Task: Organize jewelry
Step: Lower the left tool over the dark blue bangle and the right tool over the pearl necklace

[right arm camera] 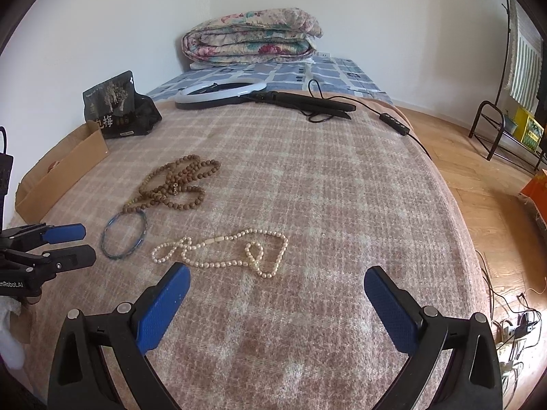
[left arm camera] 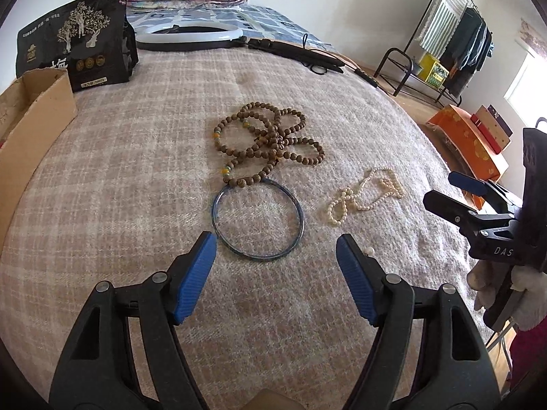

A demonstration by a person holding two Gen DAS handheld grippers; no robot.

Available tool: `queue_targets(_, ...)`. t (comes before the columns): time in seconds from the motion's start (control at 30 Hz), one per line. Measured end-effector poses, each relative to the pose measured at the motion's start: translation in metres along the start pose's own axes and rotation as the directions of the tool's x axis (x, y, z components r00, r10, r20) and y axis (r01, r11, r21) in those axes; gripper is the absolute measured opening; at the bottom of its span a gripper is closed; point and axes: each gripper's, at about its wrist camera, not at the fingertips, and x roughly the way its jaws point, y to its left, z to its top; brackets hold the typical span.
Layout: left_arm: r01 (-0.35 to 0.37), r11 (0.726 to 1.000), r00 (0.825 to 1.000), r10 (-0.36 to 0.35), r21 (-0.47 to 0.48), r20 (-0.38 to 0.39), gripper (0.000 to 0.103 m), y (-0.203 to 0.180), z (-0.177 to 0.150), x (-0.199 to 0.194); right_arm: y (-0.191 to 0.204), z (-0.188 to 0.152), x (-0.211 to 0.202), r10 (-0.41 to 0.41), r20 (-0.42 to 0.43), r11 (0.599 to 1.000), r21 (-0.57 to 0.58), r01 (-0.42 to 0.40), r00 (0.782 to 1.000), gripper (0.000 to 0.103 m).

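Observation:
Three pieces of jewelry lie on the plaid blanket. A brown wooden bead necklace (left arm camera: 270, 141) lies in loops; it also shows in the right wrist view (right arm camera: 174, 186). A thin blue bangle (left arm camera: 301, 225) lies just in front of it, also in the right wrist view (right arm camera: 142, 235). A white pearl necklace (left arm camera: 365, 193) lies to the right, also in the right wrist view (right arm camera: 222, 251). My left gripper (left arm camera: 276, 247) is open and empty, just short of the bangle. My right gripper (right arm camera: 277, 282) is open and empty, just short of the pearls.
An open cardboard box (left arm camera: 30, 112) sits at the left edge of the bed, with a black printed bag (left arm camera: 77, 39) behind it. A ring light (right arm camera: 220, 94) with its cable lies at the far end, before a folded quilt (right arm camera: 253, 39). The floor is to the right.

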Motion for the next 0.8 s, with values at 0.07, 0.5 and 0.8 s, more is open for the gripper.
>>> queue_targets(0.07,-0.009,1.0,1.0,0.009,0.005,-0.004,0.075,-0.003,0.001,0.006,0.0,0.001,0.006,0.004,-0.006,1.0,-0.009,-0.004,1.0,0.103)
queue_targets(0.5,-0.147,0.989,0.989,0.146,0.03,0.016,0.079,-0.009,0.0,0.023,0.013,0.01,0.03,0.042,-0.034,0.997,-0.063,-0.044,0.999,0.103)
queue_targets(0.8,-0.188,0.982,0.982,0.188,0.011,-0.014,0.082,-0.005,0.006,0.036,0.016,0.013,0.037,0.055,-0.045,0.996,-0.068,-0.058,0.997,0.103)
